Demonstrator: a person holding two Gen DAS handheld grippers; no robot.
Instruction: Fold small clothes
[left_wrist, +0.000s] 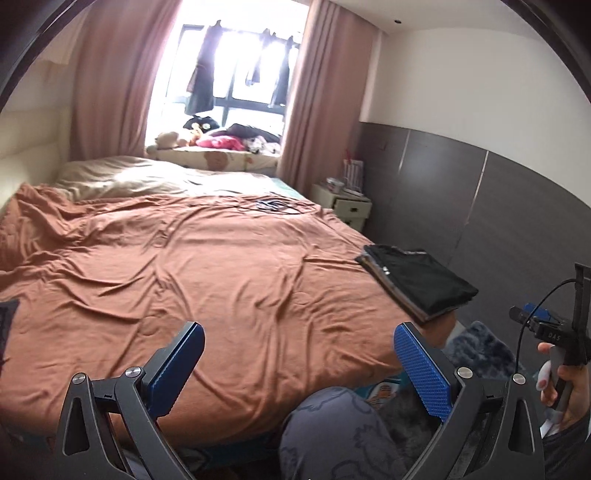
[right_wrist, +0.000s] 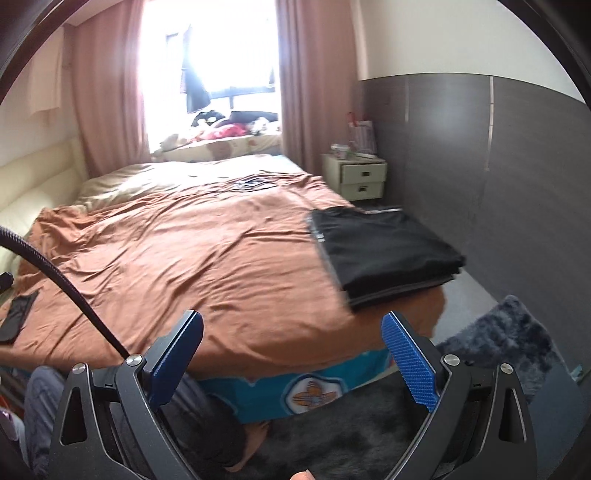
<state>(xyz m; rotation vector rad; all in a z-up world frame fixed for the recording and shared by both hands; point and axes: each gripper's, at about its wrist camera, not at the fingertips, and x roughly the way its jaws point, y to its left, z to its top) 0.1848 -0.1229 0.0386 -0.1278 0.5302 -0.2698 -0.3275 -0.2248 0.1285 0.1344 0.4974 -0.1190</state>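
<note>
A rust-orange bedspread (left_wrist: 207, 266) covers the bed, its wide middle bare and wrinkled. The folded black clothes (right_wrist: 384, 251) sit stacked at the bed's right edge (one corner overhanging). The left gripper (left_wrist: 299, 365) and right gripper (right_wrist: 291, 354) hover off the near edge, jaws spread wide, grasping nothing.

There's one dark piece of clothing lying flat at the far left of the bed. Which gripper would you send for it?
Probably the left gripper. The unfolded dark garment lies at the bed's left edge, on its side. Both grippers are open and empty, but the right gripper sits nearer the folded stack on the right.
</note>
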